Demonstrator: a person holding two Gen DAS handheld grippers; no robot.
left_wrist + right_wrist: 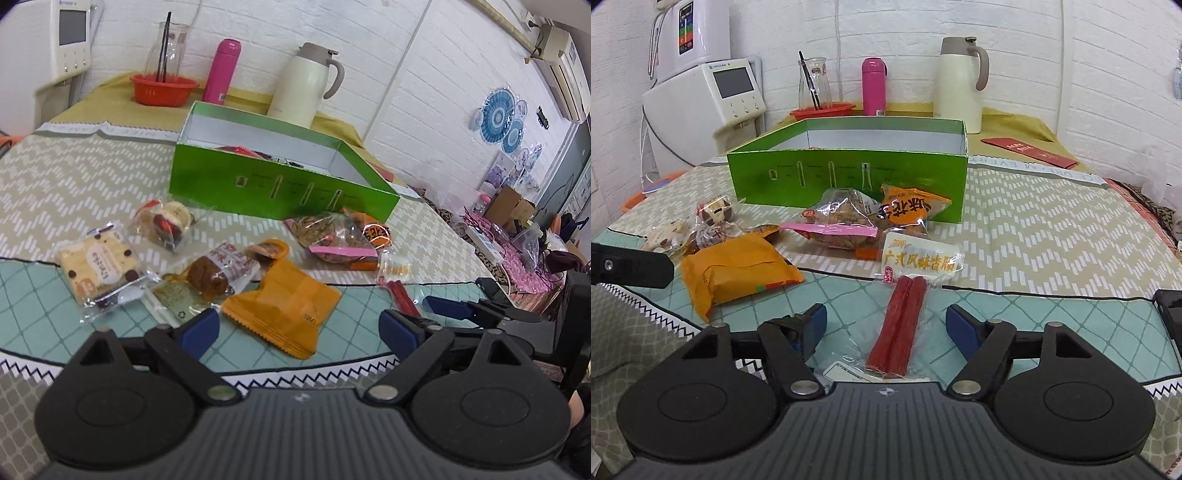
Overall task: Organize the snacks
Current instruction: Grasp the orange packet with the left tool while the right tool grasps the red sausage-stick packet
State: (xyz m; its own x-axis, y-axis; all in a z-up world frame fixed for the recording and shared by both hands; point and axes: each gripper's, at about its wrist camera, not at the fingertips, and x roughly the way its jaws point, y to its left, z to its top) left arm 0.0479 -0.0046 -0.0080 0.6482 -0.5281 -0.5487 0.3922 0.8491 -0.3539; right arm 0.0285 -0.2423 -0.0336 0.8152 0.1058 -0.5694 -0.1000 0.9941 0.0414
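Observation:
Several wrapped snacks lie on the cloth in front of a green box (280, 192) (846, 177) that holds a few packets. My left gripper (295, 328) is open just above an orange packet (284, 310) (735, 273), which lies partly between its blue pads. My right gripper (886, 328) is open over a clear pack of red sausage sticks (899, 325) (400, 295), with the sticks between its fingers and untouched. A cracker pack (98, 269), a brown cake pack (218, 275) and a bag of nuts (332, 236) (842, 221) lie beyond.
A cream thermos jug (308, 85) (958, 85), a pink flask (221, 72) (873, 86) and a red bowl (164, 88) with a glass carafe stand behind the box. A white appliance (731, 96) is at the back left. A red envelope (1028, 151) lies at the right.

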